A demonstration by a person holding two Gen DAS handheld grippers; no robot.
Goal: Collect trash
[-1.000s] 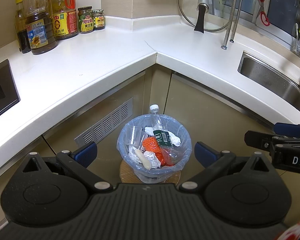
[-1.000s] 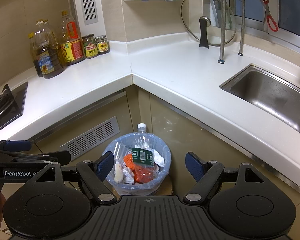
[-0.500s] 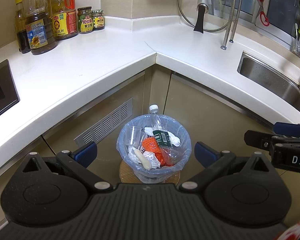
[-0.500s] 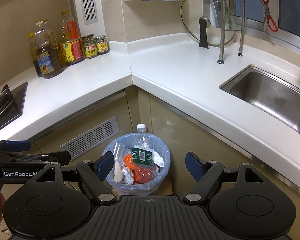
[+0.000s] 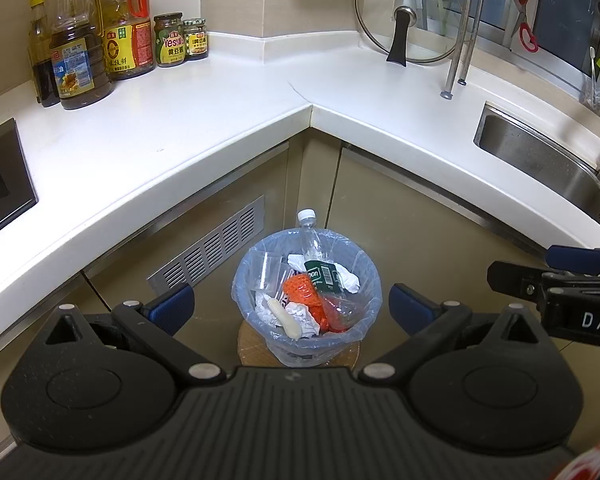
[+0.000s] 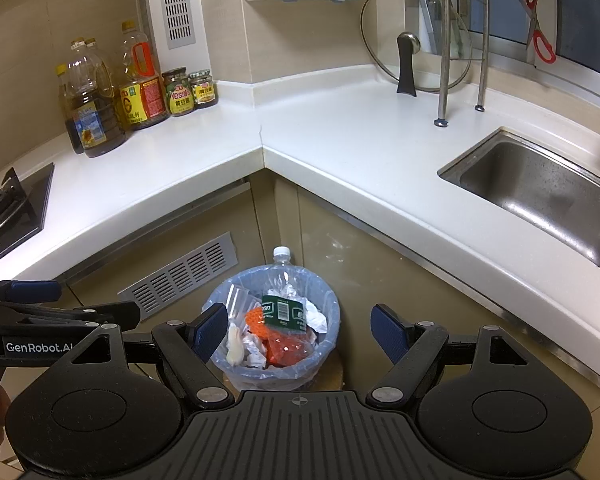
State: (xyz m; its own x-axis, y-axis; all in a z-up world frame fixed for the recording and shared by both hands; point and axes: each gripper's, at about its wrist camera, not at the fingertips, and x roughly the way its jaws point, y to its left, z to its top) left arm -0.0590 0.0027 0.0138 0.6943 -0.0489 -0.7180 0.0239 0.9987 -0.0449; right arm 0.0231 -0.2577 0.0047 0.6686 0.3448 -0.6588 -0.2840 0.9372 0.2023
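A small bin lined with a blue bag (image 5: 256, 276) (image 6: 332, 316) stands on the floor in the cabinet corner. It holds a clear plastic bottle (image 5: 310, 236) (image 6: 283, 266), a green-labelled wrapper (image 5: 321, 276) (image 6: 284, 312), orange netting (image 5: 304, 292), crumpled white paper and a clear cup. My left gripper (image 5: 292, 304) hangs open above the bin with nothing between its blue pads. My right gripper (image 6: 298, 334) is open too, also empty, above the same bin. Each gripper shows at the edge of the other's view.
The white L-shaped counter (image 5: 180, 128) wraps the corner above the bin. Oil bottles and jars (image 5: 116, 40) stand at its back left, a hob (image 5: 0, 176) at far left, a glass lid (image 5: 404, 16) and steel sink (image 6: 540, 192) at right. A vent grille (image 5: 216, 244) sits beside the bin.
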